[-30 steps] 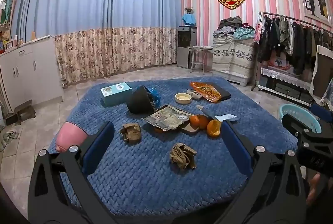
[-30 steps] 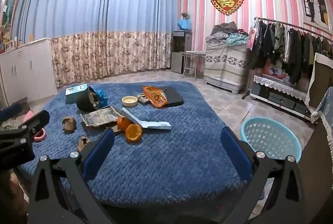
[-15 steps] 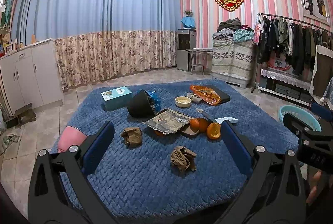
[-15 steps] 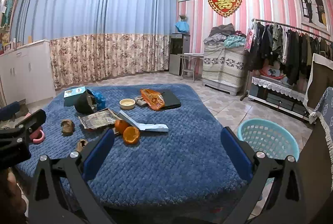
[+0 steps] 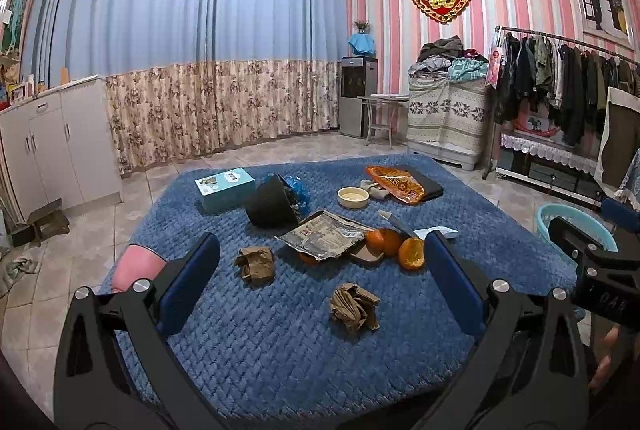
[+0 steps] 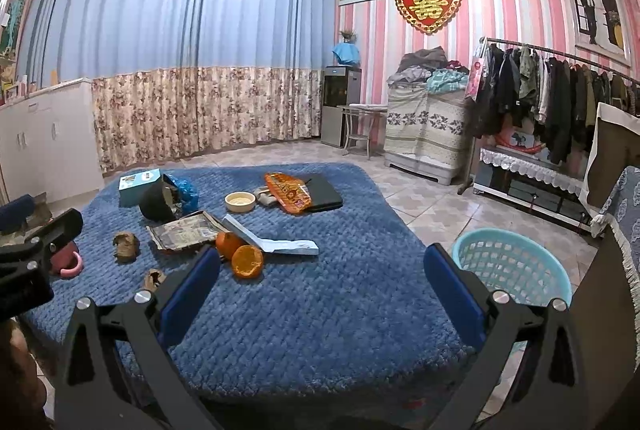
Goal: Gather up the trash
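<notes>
Trash lies scattered on a blue quilted cover [image 5: 280, 342]: two crumpled brown paper wads [image 5: 354, 306] [image 5: 255, 264], a crinkled newspaper sheet [image 5: 326, 234], orange peel halves [image 5: 411, 253], an orange snack wrapper [image 5: 395, 183] and a torn white-blue carton [image 6: 280, 242]. My left gripper [image 5: 322, 284] hovers open above the near edge, with the nearer wad between its blue fingers further ahead. My right gripper [image 6: 322, 284] is open and empty over the cover's right part. A light-blue mesh basket [image 6: 512, 266] stands on the floor to the right.
A teal box [image 5: 225, 188], a tipped black pot with a blue bag [image 5: 276, 204], a cream bowl [image 5: 353, 197] and a black flat case [image 5: 426, 186] also sit on the cover. A pink item [image 5: 136, 266] lies at its left edge. A clothes rack [image 6: 552, 102] lines the right wall.
Both grippers have drifted back and up a little, so the trash sits slightly farther off. Their jaws stay open and nothing on the cover has moved.
</notes>
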`<state>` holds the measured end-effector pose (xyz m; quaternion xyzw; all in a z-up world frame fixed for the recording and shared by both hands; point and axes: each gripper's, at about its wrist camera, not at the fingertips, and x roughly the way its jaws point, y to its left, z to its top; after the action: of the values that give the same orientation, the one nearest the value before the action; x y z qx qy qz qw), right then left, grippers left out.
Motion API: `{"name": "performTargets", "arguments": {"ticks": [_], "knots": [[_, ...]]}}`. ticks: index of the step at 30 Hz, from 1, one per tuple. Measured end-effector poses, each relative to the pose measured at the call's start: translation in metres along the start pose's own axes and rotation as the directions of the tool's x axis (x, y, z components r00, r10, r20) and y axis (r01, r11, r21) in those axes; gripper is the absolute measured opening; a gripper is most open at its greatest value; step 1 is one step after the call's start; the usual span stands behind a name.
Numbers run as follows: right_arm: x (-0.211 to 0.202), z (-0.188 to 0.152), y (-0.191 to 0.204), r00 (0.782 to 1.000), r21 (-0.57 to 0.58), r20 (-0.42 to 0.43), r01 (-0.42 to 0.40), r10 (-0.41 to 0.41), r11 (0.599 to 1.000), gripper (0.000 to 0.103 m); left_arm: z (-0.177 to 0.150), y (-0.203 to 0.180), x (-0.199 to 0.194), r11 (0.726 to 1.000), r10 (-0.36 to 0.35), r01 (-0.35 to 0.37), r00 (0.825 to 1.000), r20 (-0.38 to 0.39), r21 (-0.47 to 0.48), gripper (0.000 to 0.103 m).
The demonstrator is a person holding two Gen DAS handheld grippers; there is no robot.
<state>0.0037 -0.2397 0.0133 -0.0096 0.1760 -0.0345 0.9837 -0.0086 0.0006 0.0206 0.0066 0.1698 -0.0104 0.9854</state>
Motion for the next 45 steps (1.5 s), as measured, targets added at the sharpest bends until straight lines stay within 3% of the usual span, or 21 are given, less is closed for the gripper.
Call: {"name": "performTargets", "arguments": {"ticks": [45], "knots": [[0.0,-0.001,-0.001,1.0,-0.003,0.001,-0.001,0.001,1.0,0.099,-0.003,0.007,0.006,1.0,0.011,-0.011,1.0,-0.002,0.004,0.099]]}}
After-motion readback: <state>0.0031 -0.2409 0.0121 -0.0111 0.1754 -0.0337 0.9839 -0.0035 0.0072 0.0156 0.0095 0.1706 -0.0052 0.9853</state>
